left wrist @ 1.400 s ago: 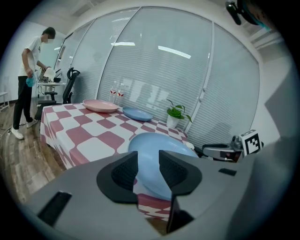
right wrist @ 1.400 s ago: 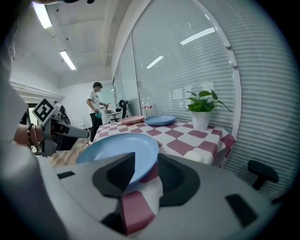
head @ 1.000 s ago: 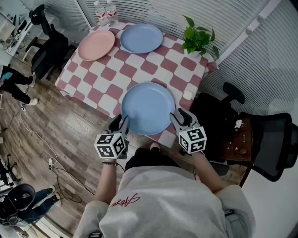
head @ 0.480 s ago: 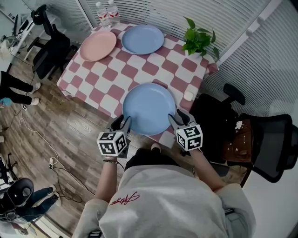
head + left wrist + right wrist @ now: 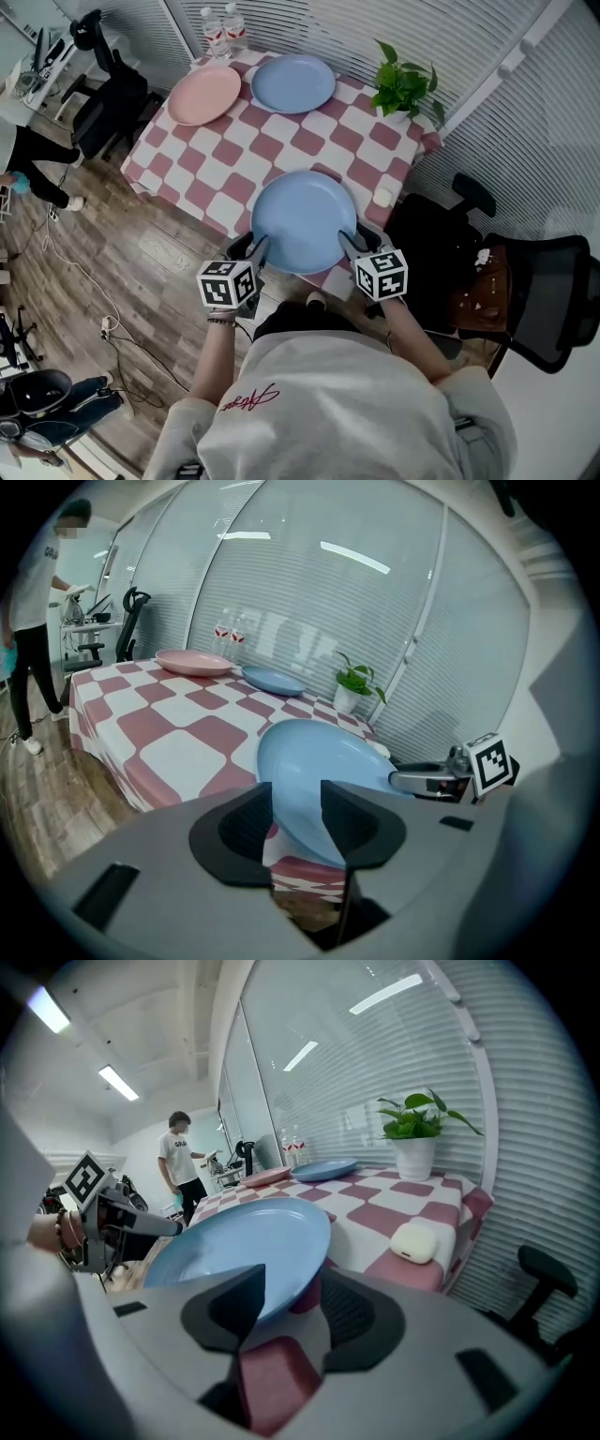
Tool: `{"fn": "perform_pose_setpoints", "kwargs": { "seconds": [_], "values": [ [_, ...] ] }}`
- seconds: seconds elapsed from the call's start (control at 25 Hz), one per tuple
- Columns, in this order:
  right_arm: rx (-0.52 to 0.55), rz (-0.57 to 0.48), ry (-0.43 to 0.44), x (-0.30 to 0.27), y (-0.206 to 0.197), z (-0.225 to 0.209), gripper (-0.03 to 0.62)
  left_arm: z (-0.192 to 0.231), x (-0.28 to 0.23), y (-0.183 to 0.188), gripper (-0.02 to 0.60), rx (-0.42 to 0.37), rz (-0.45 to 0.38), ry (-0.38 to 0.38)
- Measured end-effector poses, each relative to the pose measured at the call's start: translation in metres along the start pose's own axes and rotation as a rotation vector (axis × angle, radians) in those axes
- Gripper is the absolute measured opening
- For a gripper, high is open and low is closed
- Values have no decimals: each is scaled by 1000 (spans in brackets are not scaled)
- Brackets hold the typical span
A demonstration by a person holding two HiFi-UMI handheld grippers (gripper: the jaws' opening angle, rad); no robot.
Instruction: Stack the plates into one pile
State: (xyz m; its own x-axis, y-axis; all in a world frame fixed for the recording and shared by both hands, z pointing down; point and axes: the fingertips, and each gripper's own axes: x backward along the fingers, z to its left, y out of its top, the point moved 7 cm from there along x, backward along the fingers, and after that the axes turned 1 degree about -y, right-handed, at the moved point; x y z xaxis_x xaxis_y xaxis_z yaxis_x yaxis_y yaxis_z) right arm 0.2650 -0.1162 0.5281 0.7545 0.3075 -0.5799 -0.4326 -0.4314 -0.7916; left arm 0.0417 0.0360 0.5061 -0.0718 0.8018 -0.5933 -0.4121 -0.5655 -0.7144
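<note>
- Left gripper (image 5: 251, 248): jaws just opening, loose around the near plate's (image 5: 302, 217) rim.
- Right gripper (image 5: 356, 241): jaws apart around that plate's opposite rim, not pressing.

Near plate (image 5: 303, 221) at table's (image 5: 281, 141) front edge, left far plate (image 5: 203, 94) beside right far plate (image 5: 292, 82), plant (image 5: 405, 89) at back right.

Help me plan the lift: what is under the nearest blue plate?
The checked tablecloth shows all around the near blue plate, and the right gripper view shows that cloth under its rim. Anything beneath its middle is covered by the plate itself.
</note>
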Motion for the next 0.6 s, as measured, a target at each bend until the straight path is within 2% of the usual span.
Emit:
{"fn": "perform_pose_setpoints", "kwargs": {
  "seconds": [0.24, 0.44, 0.6],
  "values": [
    [-45, -1, 9, -4, 0, -2, 173, 5, -1, 1, 149, 40, -5, 8],
    [-44, 0, -5, -4, 0, -2, 173, 5, -1, 1, 113, -18, 1, 48],
    [-56, 1, -11, -3, 0, -3, 173, 4, -1, 0, 91, -21, -15, 85]
  ]
}}
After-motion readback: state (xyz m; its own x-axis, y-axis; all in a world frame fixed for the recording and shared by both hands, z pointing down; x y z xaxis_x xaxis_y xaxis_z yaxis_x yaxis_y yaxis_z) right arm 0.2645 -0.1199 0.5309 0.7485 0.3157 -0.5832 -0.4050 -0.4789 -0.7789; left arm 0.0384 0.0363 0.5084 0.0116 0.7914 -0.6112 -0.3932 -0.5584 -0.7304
